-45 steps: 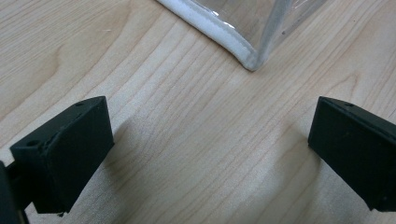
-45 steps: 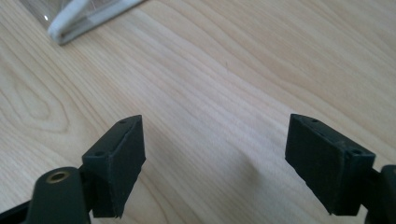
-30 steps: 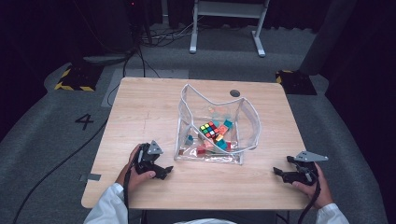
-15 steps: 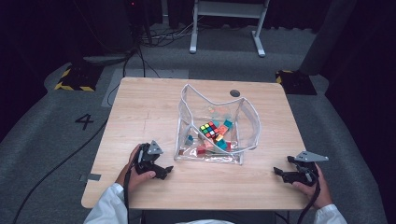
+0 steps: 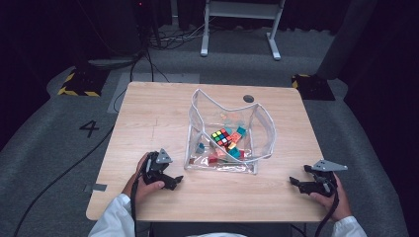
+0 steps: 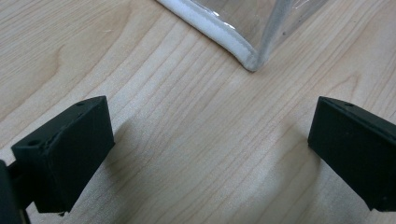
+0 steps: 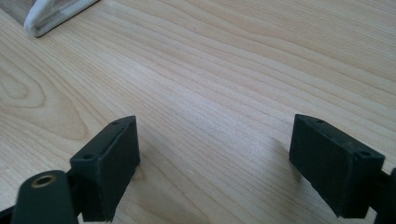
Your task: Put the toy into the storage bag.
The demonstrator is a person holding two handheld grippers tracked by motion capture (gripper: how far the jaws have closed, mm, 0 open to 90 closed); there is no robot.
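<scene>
A clear plastic bag [image 5: 225, 133] with a white-edged rim stands open at the middle of the wooden table [image 5: 158, 113]; inside it lies a puzzle cube [image 5: 222, 137] of many colours, resting among smaller blocks [image 5: 232, 150] in teal, red and orange, though how many there are is hard to count through the creased plastic. The left gripper [image 5: 165, 178] rests on the table just beside the bag's near left corner, jaws spread wide over bare wood; the right gripper [image 5: 302, 183] sits near the table's right edge, well apart from the bag, jaws likewise spread and holding nothing.
</scene>
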